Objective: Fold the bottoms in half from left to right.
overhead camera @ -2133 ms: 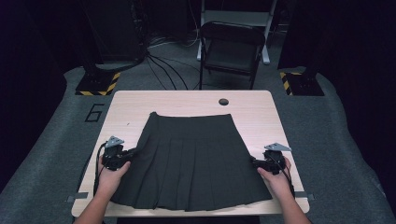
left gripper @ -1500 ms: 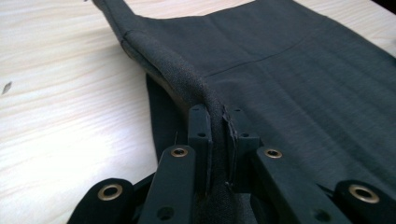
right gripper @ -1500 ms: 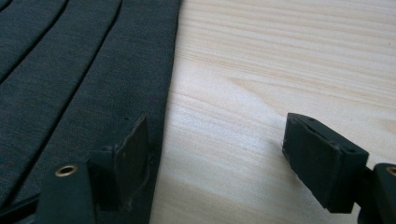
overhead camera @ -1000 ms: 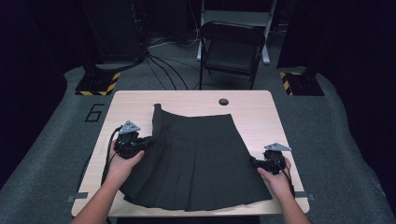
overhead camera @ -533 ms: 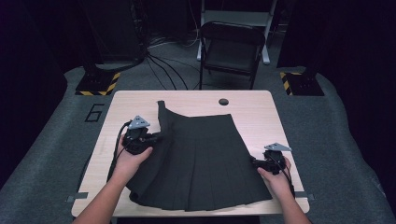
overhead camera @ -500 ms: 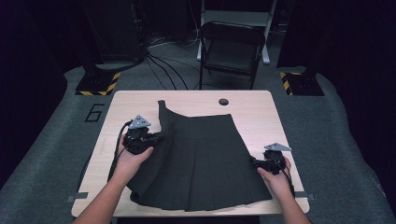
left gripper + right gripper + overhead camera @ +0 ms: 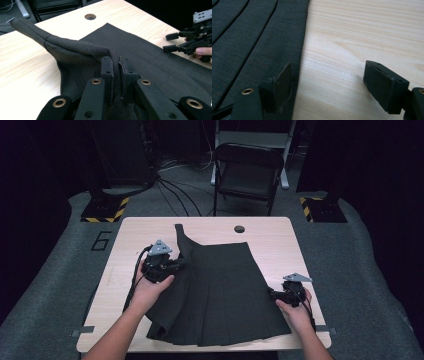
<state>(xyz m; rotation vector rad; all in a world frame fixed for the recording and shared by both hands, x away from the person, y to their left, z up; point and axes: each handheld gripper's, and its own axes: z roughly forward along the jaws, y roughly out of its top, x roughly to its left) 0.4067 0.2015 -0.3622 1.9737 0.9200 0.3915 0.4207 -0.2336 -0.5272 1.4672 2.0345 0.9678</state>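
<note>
Fabric of a dark pleated skirt is pinched between the closed jaws of the left claw, which holds a fold of the skirt's left edge lifted off the light wooden worktop. From that claw the raised cloth runs away as a ridge toward the far left, ending in a pointed corner near the worktop's round cable hole. The rest of the skirt lies flat to the right of the left claw, spreading across the middle of the worktop toward the person's side.

The right claw stands open at the skirt's right edge. Its left jaw sits over the edge of the cloth, while its right jaw is over bare wood, well apart from the first. In the left gripper view this right claw shows farther off, past the flat cloth, with a fingertip behind it.

In the high view the left hand and right hand grip their tools. Beyond the worktop, a black folding chair stands on grey carpet. No containers can be made out on the worktop.
</note>
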